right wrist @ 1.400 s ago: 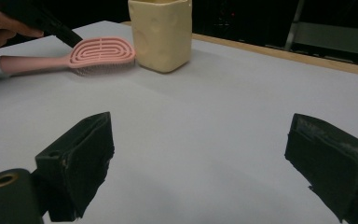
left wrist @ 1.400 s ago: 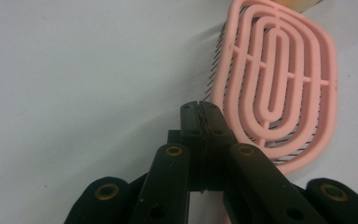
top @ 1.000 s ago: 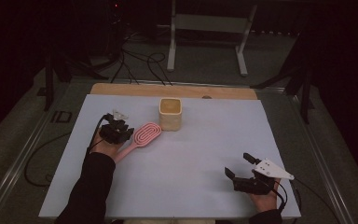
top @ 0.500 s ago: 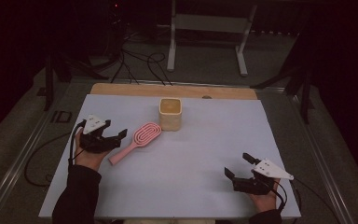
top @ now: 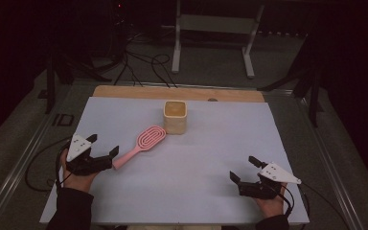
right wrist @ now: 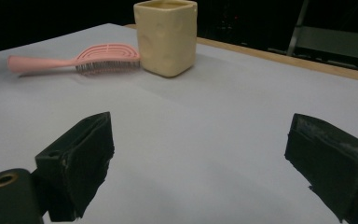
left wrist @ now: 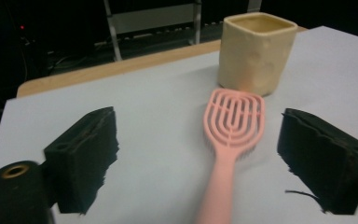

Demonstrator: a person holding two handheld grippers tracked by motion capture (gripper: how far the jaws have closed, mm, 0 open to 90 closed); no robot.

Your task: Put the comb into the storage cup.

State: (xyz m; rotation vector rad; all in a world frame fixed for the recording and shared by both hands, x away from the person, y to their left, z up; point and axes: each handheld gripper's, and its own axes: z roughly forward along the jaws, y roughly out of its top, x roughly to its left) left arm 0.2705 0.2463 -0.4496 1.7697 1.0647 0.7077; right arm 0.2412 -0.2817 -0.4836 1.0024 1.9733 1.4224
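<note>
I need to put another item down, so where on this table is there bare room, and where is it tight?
Free: the white mat between the pink brush and the right gripper, and right of the yellow cup. Crowded: brush, cup and open left gripper together.

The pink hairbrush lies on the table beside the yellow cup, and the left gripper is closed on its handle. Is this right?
Not quite. The left gripper is open: in the left gripper view its jaws stand apart on either side of the pink hairbrush without touching it. The brush does lie beside the yellow cup.

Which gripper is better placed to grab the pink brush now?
Left. The left gripper sits open at the pink brush handle's end; the right gripper idles far across the table.
</note>
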